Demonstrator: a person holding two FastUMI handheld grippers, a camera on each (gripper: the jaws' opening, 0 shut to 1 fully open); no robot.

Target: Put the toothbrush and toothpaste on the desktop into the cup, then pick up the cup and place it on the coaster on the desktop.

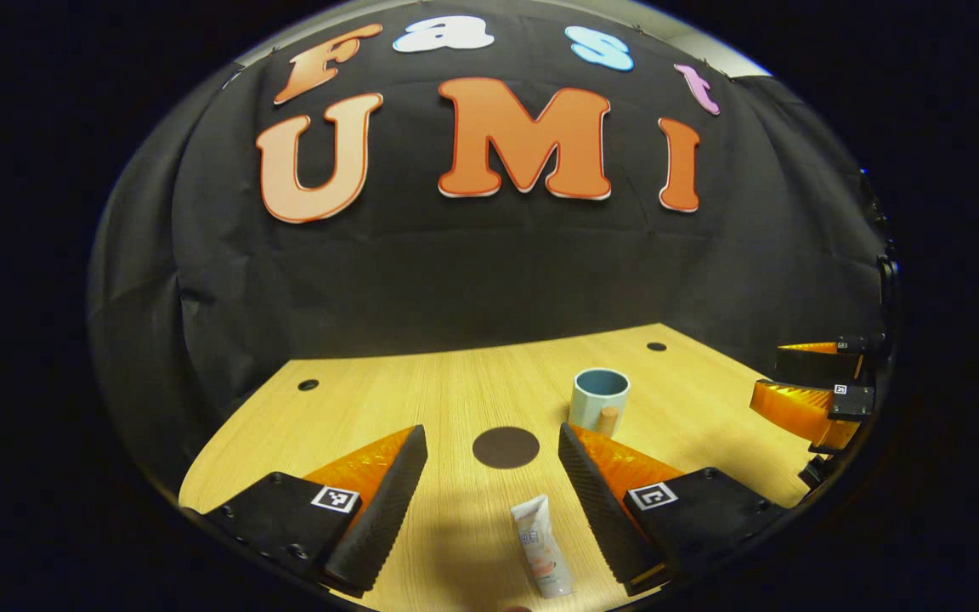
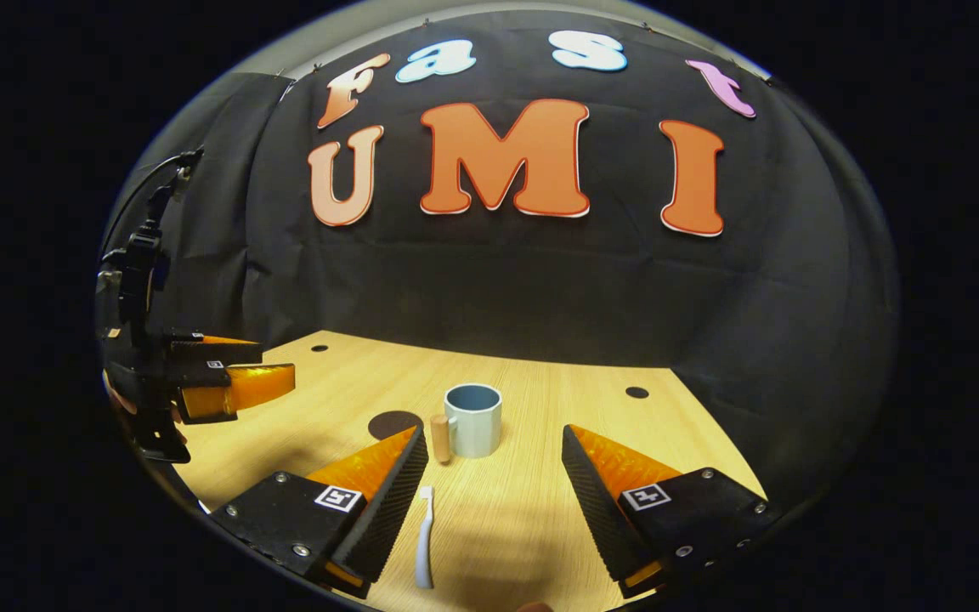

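Open desktop [image 1: 353, 399] on all sides of cup [image 1: 600, 398]; nothing above its mouth. Wooden handle [image 1: 608, 419] sticking out on cup's near side, toward coaster [image 1: 506, 447]. Coaster flat, bare, just beside cup. Toothpaste [image 1: 542, 546] lying between left gripper [image 1: 494, 501] fingers, untouched, gaps either side. Toothbrush [image 2: 425, 537] flat, close beside one finger of right gripper [image 2: 494, 501]. Grippers well apart.

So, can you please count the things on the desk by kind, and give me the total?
Cup: 1
Toothbrush: 1
Toothpaste: 1
Coaster: 1
Total: 4
The cup is empty; both other items lie on the desk.
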